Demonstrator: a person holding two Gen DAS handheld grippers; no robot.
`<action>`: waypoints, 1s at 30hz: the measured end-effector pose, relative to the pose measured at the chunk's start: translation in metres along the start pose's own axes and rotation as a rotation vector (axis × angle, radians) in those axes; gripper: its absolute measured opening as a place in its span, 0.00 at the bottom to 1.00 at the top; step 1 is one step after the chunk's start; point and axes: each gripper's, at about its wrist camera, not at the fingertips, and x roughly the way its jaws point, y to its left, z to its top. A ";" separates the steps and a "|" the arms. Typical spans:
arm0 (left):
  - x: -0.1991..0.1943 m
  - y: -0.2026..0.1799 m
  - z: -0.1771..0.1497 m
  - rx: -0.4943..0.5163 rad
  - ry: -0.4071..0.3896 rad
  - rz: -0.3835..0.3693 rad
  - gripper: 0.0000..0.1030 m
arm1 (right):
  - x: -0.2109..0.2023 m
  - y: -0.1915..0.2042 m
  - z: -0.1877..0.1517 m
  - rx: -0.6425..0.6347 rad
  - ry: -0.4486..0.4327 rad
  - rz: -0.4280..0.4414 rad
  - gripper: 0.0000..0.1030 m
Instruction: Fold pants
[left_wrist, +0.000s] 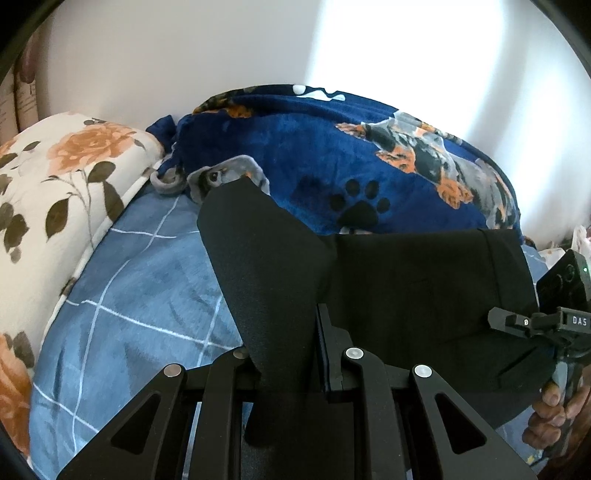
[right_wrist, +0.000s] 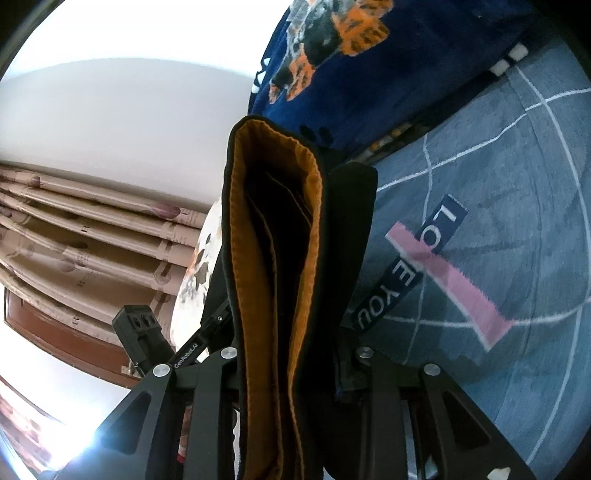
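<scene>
Pants (left_wrist: 406, 295): one pair, black with an orange-brown lining visible at the open end in the right wrist view; held off the bed (left_wrist: 147, 280) between the two grippers, not yet laid down.

Left gripper (left_wrist: 286, 347): clenched on a black corner of the pants, which stands up from between its fingers and points away toward the blanket.

Right gripper (right_wrist: 291, 354): clenched on the lined end, several layers of cloth bunched between its fingers.

Governing relation: the cloth spans sideways from the left gripper to the right gripper, which shows at the right edge of the left wrist view, so the long axis of the held section runs from hand to hand. Both grippers are equally engaged; neither is nearer. The bed lies below and ahead of both. Judgement: the coming move is to lower the held edge onto the sheet in step, keeping that span taut.

Count:
- pants, one
- grippers, two
- dog-print blanket (left_wrist: 332, 155), one
- floral pillow (left_wrist: 66, 177), one
- bed, one
</scene>
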 end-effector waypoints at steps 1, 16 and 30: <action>0.004 0.000 0.001 0.000 0.002 0.002 0.17 | 0.001 -0.001 0.002 0.002 0.000 -0.001 0.25; 0.047 0.005 0.004 -0.007 0.040 0.030 0.18 | 0.008 -0.027 0.027 0.025 -0.026 -0.015 0.25; 0.065 0.014 -0.007 -0.002 0.034 0.059 0.21 | 0.011 -0.054 0.026 0.049 -0.048 -0.050 0.24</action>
